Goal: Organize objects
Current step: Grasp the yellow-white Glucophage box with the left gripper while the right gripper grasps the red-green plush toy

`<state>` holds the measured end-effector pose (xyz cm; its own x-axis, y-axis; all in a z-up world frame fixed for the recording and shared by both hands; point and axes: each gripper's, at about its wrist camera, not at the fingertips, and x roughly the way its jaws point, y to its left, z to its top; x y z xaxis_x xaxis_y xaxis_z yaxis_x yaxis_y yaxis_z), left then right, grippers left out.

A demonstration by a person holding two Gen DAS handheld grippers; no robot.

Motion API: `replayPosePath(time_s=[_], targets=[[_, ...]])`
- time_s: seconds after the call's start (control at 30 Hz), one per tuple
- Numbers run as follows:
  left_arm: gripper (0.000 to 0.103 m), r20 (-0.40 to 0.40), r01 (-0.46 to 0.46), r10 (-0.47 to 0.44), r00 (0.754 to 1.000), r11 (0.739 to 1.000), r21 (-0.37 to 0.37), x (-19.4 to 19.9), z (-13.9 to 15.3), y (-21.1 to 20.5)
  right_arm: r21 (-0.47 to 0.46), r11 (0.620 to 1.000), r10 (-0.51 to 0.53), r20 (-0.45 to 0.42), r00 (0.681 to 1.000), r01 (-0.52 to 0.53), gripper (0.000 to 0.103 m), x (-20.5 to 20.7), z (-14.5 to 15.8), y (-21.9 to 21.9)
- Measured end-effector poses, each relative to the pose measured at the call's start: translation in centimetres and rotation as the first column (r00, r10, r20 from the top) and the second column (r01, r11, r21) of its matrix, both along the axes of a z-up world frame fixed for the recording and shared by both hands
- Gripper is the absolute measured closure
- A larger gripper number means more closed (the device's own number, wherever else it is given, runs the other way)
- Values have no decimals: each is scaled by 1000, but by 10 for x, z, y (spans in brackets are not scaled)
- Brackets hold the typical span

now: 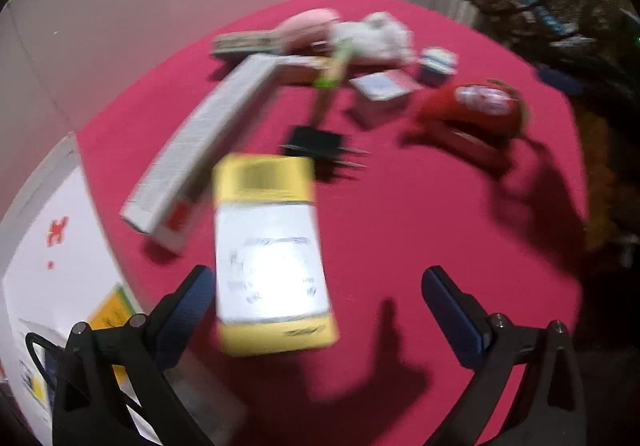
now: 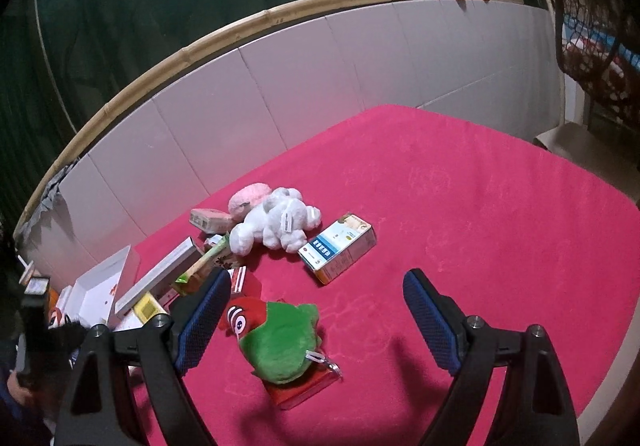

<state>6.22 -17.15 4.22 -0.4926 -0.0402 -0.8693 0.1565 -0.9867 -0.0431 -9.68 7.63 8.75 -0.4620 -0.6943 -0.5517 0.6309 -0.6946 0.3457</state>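
Observation:
In the blurred left wrist view, my left gripper (image 1: 316, 286) is open over the pink tablecloth (image 1: 400, 226). A yellow and white box (image 1: 272, 258) lies flat between its fingers, close to the left pad (image 1: 192, 298) and well apart from the right one. In the right wrist view, my right gripper (image 2: 316, 282) is open just above a green and red plush toy (image 2: 284, 342), which rests on a red packet (image 2: 304, 390). Nothing is gripped. Behind it lie a blue and white carton (image 2: 340, 246) and a white plush (image 2: 276, 226) with a pink plush (image 2: 250, 196).
A long white box (image 1: 188, 154), a black comb-like item (image 1: 316, 142) and a red plush (image 1: 476, 110) lie beyond the yellow box. An open white box (image 2: 100, 286) stands at the table's left edge. A low white wall (image 2: 320, 78) borders the far side.

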Motion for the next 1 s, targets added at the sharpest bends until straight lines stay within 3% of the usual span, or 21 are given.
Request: replayPosePath(time_s=[0.13,0.2,0.3,0.53,0.63,0.73,0.93,1.0], targets=[[0,-50,-38,39,998,999,16,9,9,13,0,1000,15,28,1000,-15,12,-4,-7,-2],[0,-38,-115,114,993,993,-25,8,7,7,-1,1000,24,33,999,-24,12,-5,-10,-2],[0,19,-207,207,978,978,11,2,-8,-5,7,998,66,36,997,-66,11,-5,-14,-8],[0,0,-325,325,946,945,-32,-5,-16,3,71,975,214,-46,976,-211,11,12,-16,-37],[12,-11,-358,358,934,933,-37,-9,-14,5,152,950,288,-97,953,-272,11,25,-20,-56],[24,7,-344,345,939,938,-41,-12,-18,8,200,932,328,-121,937,-301,11,33,-27,-67],[30,1,-344,344,939,938,-50,-11,-20,9,224,926,338,-132,932,-304,12,39,-35,-71],[36,-7,-351,351,936,935,-51,-8,-19,10,232,924,338,-131,932,-303,21,39,-36,-72]])
